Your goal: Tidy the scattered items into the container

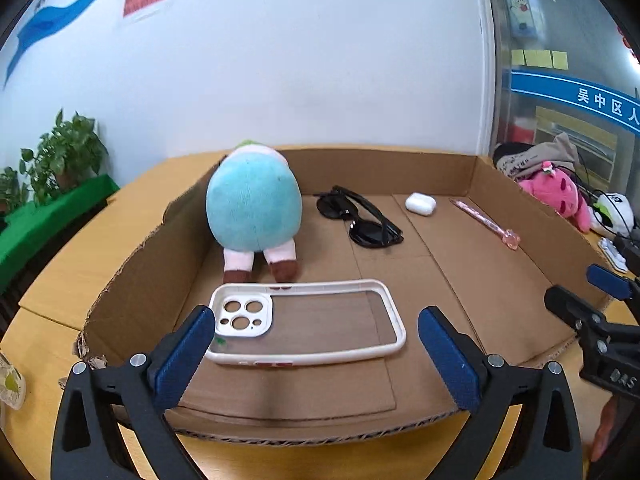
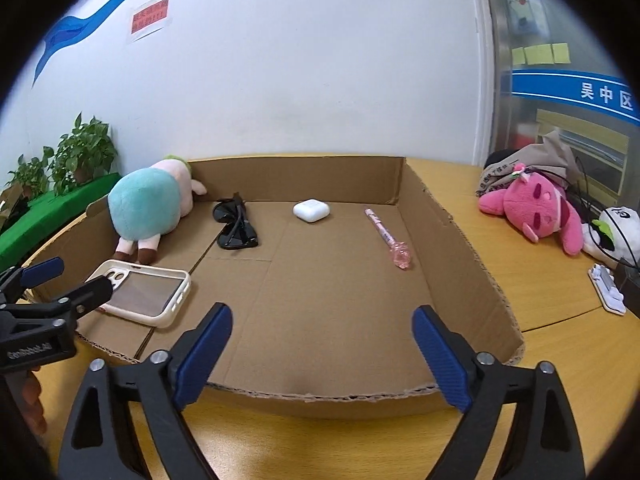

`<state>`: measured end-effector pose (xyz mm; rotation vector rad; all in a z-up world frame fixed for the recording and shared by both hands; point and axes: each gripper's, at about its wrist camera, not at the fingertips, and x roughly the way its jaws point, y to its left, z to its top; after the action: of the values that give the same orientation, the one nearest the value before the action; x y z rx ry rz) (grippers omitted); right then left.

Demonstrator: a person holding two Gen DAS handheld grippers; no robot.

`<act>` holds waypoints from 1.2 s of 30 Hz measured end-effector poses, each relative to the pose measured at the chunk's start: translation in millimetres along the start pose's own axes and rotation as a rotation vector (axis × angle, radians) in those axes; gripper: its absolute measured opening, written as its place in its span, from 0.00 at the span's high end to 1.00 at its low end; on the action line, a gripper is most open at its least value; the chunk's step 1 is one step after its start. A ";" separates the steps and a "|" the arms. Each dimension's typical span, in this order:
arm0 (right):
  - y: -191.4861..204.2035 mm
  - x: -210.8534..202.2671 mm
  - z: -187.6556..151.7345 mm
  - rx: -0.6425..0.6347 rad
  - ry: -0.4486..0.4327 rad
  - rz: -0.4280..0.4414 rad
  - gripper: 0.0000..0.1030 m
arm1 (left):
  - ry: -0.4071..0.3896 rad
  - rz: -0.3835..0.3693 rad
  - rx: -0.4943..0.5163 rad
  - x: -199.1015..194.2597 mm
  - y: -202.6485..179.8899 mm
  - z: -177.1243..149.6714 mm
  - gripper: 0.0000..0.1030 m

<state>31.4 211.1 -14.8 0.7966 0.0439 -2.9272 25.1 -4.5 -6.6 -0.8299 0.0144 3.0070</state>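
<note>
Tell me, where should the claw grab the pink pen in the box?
Probably its thin straight barrel, near the middle. The pink pen lies flat on the cardboard box floor, so come from above with the right claw across it, avoiding the bulky crystal end.

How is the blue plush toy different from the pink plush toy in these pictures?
The blue plush toy lies inside the cardboard box, against its left wall; the pink plush toy lies outside, on the wooden table to the box's right. The blue one shows its rounded back and feet; the pink one shows its face. Both are soft toys lying down, untouched by either tongs.
</note>
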 end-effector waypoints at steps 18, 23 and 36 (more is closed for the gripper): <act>3.9 2.4 -6.2 -0.009 0.016 0.010 0.01 | 0.043 -0.006 -0.014 12.0 -7.9 -1.7 0.00; 4.1 2.3 -6.4 -0.009 0.016 0.010 0.01 | 0.043 -0.007 -0.014 11.9 -7.8 -1.4 0.00; 3.6 2.9 -6.0 -0.008 0.017 0.010 0.01 | 0.050 -0.024 -0.013 14.7 -7.9 -1.2 0.00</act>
<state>32.3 207.6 -21.4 0.8175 0.0530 -2.9092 13.3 3.6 -15.2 -0.9002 -0.0144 2.9662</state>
